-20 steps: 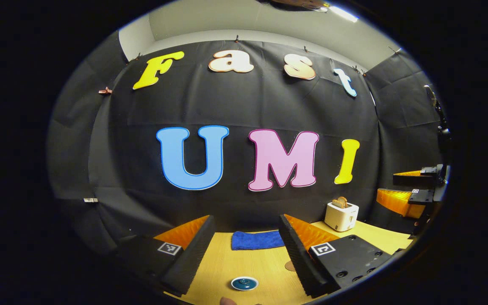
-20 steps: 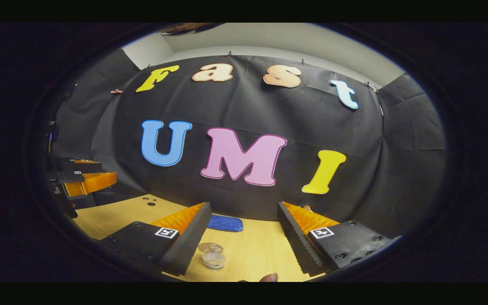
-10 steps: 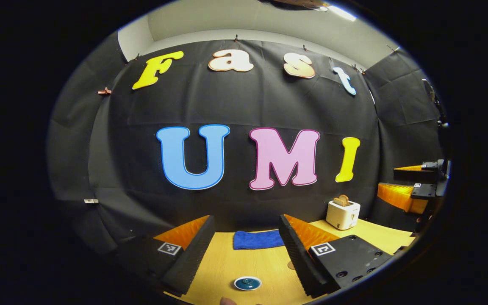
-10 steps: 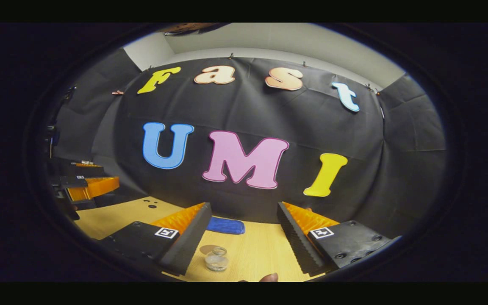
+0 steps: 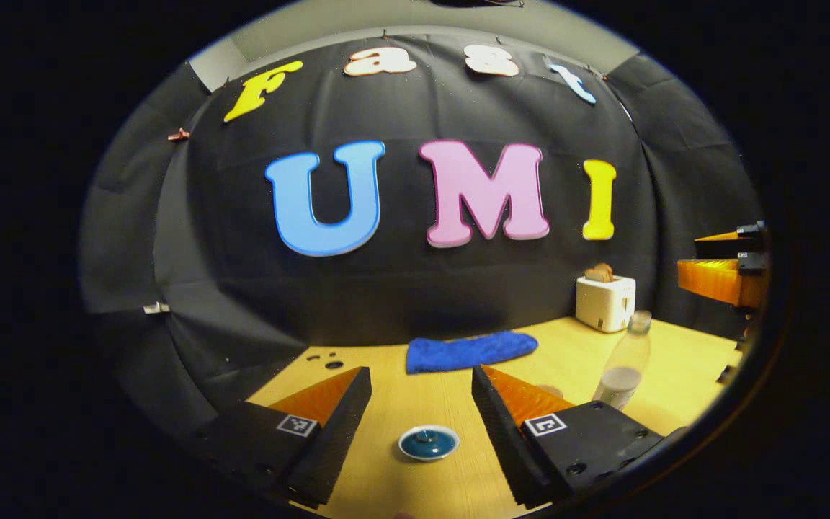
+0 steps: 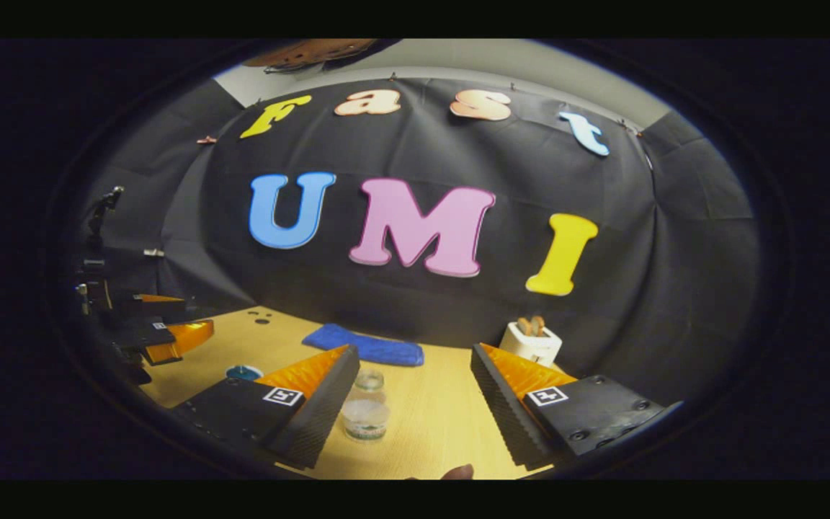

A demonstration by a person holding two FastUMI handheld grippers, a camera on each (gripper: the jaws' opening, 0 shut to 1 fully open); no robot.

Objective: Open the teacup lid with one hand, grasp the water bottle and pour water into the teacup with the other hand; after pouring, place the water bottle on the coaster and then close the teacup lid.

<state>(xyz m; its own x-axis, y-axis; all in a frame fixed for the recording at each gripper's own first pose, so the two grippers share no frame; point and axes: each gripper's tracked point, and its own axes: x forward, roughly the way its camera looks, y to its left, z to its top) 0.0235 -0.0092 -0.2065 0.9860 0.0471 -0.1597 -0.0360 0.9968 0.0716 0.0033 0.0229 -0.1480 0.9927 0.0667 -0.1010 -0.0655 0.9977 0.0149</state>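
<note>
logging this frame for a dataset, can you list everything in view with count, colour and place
table: 1, light wood, under everything
teacup lid: 1, dark blue, on the cup, between the left gripper's fingers, untouched
water bottle: 1, clear, part full, upright just ahead of the right gripper, nearer its left finger
cloth: 1, blue, at the back of the table
toaster: 1, white, toast in its slots, back right corner
coaster: 1, brownish, mostly hidden behind the left gripper's right finger
left gripper: 1, open, above the lid
right gripper: 1, open, facing the bottle
</note>
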